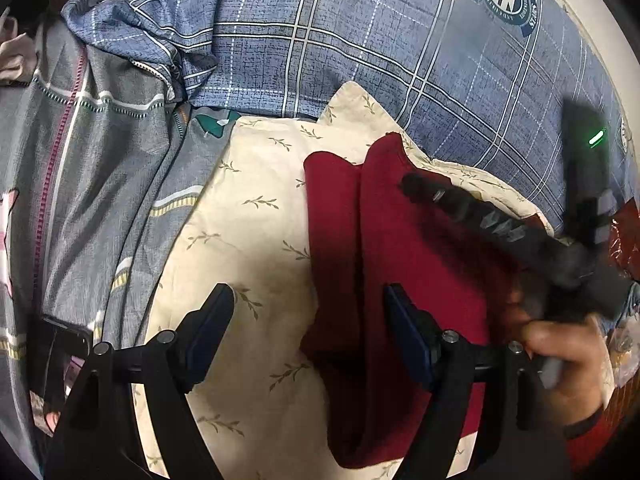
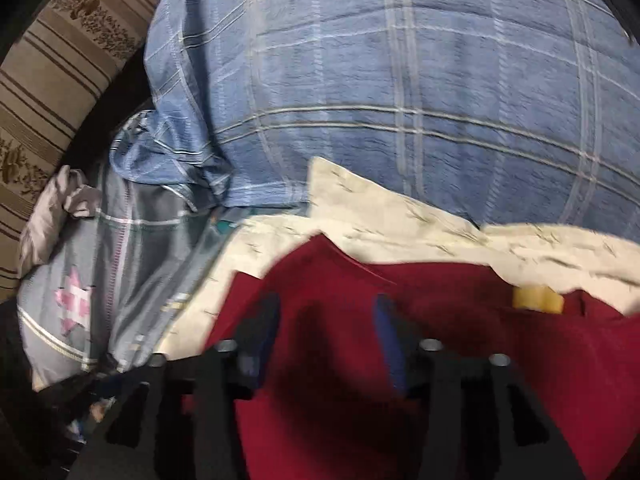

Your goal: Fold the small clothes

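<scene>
**Red garment half folded on the bed, nothing holding it**

Biggest thing here is the blue plaid bedding, with a grey striped quilt bunched to one side. On top sits a cream cloth with a leaf print, and the dark red garment lies on that, over toward its right side. It looks doubled lengthwise, with a seam-like crease running down it, two peaked corners at the far end and a small yellow tag near one edge.

Left tongs are spread wide, one finger over cream, one over red, pinching nothing. Right tongs hover over the red, jaws apart, empty, view blurred.

My worry: a careless pinch grabs the cream cloth along with the red, or catches just one layer, and the fold drags open.
</scene>
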`<state>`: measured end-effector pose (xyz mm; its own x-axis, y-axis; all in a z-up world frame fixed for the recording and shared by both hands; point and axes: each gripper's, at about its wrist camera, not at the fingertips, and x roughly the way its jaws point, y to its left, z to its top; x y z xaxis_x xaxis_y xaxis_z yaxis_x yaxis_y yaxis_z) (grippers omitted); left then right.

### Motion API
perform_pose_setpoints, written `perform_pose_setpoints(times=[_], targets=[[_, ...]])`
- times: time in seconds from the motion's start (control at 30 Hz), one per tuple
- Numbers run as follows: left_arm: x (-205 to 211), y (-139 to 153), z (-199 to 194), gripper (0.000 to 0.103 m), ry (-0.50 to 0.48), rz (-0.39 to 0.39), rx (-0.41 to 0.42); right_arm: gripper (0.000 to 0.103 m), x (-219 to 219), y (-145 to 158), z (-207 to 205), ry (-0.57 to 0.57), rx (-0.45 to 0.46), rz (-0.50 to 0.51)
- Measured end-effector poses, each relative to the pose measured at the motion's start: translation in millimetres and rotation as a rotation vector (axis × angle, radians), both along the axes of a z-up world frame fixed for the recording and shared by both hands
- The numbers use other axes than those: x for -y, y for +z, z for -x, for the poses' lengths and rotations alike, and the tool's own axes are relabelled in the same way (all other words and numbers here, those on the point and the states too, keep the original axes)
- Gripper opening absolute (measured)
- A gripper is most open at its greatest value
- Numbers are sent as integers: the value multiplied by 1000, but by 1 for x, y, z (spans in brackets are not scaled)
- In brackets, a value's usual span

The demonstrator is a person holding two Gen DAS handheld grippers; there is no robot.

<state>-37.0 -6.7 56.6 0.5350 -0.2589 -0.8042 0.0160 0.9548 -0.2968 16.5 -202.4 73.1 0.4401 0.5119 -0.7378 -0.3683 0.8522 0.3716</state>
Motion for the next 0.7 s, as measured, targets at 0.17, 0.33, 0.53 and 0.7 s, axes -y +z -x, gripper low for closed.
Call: perform_pose_setpoints(times=[0.17,0.33,0.53,0.7], targets=[[2,-1,20,77,11,30,-6,52,3,-8,2,-19,38,-12],[-2,-13,32,77,72,66,-22,54,0,-14,-3,-13,25,-26],[-4,-20,24,77,81,107,-29,55,-3,-11,-6,0,12,7],[-6,-21,24,77,50,124,-30,69,-12,27,-4,47,-54,-58]])
